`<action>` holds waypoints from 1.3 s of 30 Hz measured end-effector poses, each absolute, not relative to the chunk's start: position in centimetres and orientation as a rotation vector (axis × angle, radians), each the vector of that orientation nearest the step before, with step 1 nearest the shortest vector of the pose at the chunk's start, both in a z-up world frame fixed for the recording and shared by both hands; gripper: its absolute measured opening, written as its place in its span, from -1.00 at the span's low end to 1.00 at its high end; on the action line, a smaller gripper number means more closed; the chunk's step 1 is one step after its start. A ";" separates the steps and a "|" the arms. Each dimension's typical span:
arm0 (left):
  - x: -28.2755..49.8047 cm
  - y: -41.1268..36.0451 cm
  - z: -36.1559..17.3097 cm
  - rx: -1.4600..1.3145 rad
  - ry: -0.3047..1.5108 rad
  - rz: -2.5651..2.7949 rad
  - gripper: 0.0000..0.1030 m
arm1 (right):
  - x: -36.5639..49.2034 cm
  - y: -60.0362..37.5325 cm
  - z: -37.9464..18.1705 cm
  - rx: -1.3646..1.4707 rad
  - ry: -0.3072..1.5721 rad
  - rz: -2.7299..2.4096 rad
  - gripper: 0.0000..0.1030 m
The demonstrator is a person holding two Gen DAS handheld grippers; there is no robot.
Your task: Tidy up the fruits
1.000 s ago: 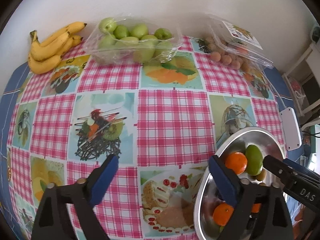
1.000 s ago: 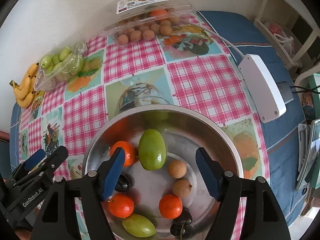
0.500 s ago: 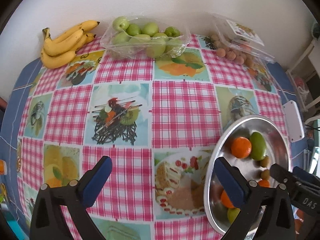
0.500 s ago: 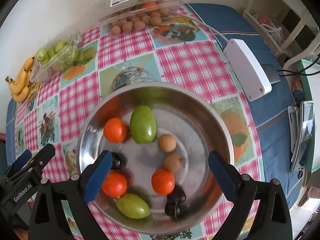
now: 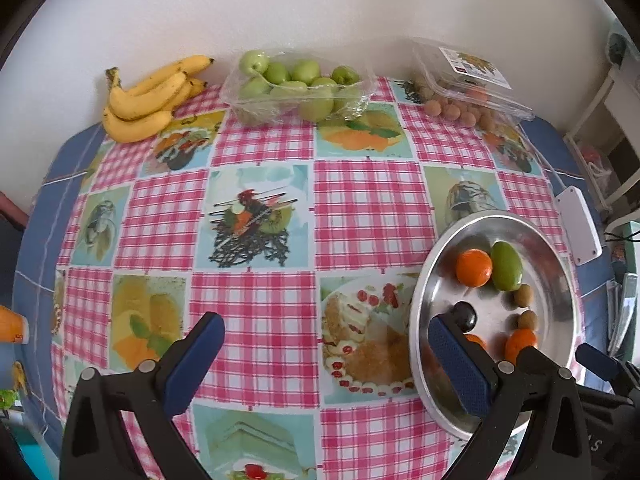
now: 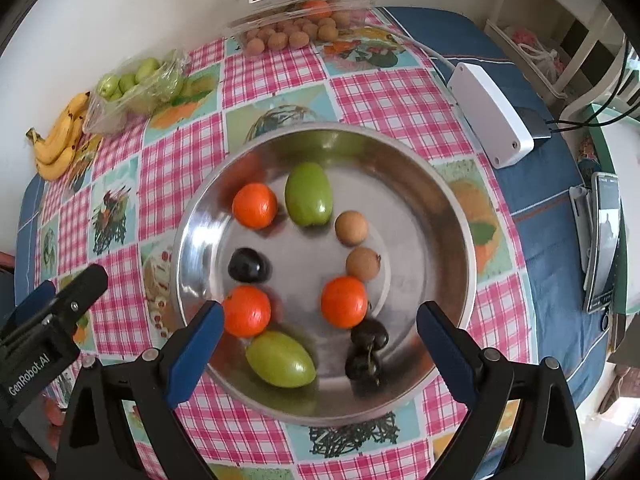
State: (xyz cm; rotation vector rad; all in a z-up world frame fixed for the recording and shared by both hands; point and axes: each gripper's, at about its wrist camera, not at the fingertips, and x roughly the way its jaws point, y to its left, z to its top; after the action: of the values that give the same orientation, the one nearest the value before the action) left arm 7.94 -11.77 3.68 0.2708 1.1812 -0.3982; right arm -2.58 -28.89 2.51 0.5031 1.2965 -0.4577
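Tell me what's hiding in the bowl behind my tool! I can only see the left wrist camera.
Observer: A second green fruit lies at the near edge of the bowl, hidden in your view.
Operator: Are there more dark cherries?
Observer: Yes, two more cherries lie side by side, next to an orange.
Operator: Is the other tool grabbing anything?
Observer: No, the right tool is open over the bowl and holds nothing.
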 end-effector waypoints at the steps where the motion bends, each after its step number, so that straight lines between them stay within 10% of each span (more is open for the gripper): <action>1: 7.8 -11.6 3.7 0.273 1.177 -0.392 1.00 | -2.7 -28.7 2.5 0.501 1.295 -0.456 0.88; 39: 2.2 -6.6 1.9 0.306 0.988 -0.298 1.00 | -6.8 -25.1 2.6 0.424 1.122 -0.436 0.88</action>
State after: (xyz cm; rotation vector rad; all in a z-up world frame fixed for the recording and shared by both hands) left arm 2.21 -6.58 1.90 0.3060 0.9882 -0.2979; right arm -6.76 -25.09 2.58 0.4245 1.1225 -0.4358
